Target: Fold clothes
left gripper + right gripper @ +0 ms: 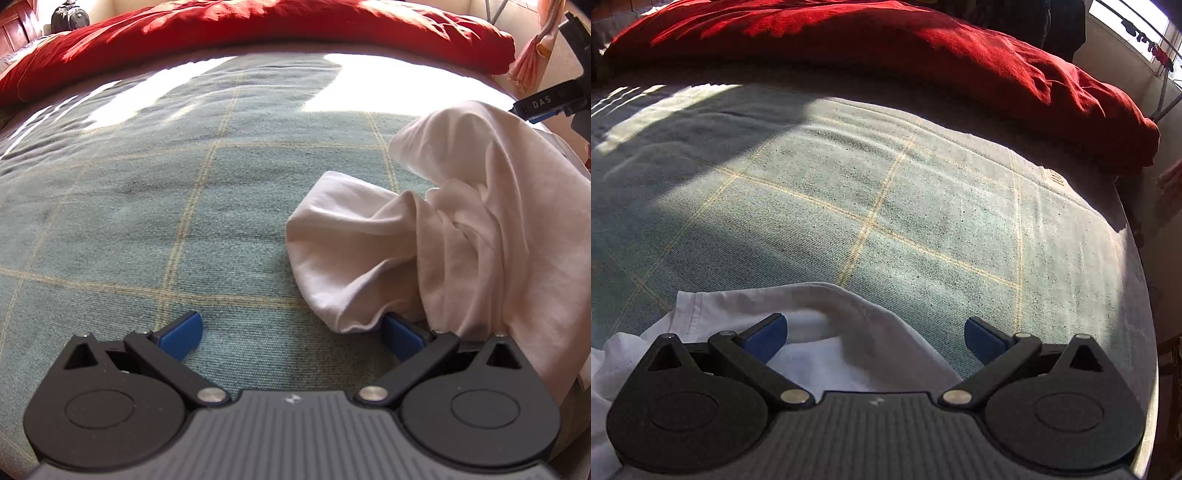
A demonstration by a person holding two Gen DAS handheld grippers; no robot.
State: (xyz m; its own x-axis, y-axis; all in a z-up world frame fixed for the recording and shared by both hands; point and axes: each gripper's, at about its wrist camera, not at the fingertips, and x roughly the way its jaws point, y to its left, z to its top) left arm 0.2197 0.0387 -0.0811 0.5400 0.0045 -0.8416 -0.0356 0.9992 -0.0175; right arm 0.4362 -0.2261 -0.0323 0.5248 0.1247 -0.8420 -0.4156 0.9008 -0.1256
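The white garment (443, 240) lies crumpled on the bed, on a green blanket (184, 206) crossed by thin yellow lines. In the left wrist view it is bunched up in the right half of the picture, with one rounded fold spreading toward the middle and a taller, rumpled mass rising toward the right edge. Its lower hem hangs over the right-hand blue pad of the left gripper (293, 336), hiding the tip; whether cloth and pad touch cannot be told. The other pad stands over bare blanket, so the fingers (183, 334) are spread wide and grasp nothing.

In the right wrist view the garment (849, 306) shows a curved, banded edge, like a neckline or hem, arching just ahead of the right gripper (875, 338), with more white cloth running off to the lower left. This gripper's fingers (766, 336) are likewise parted wide and released: the left pad sits above the white cloth, the right pad above the blanket beside it.

The right gripper's black and blue body (554, 99) shows at the upper right edge of the left wrist view, above the garment.

Strong sunlight falls in bright patches across the far blanket. A red duvet (923, 48) is heaped along the far side of the bed. A dark bag (69, 16) stands beyond it at the upper left
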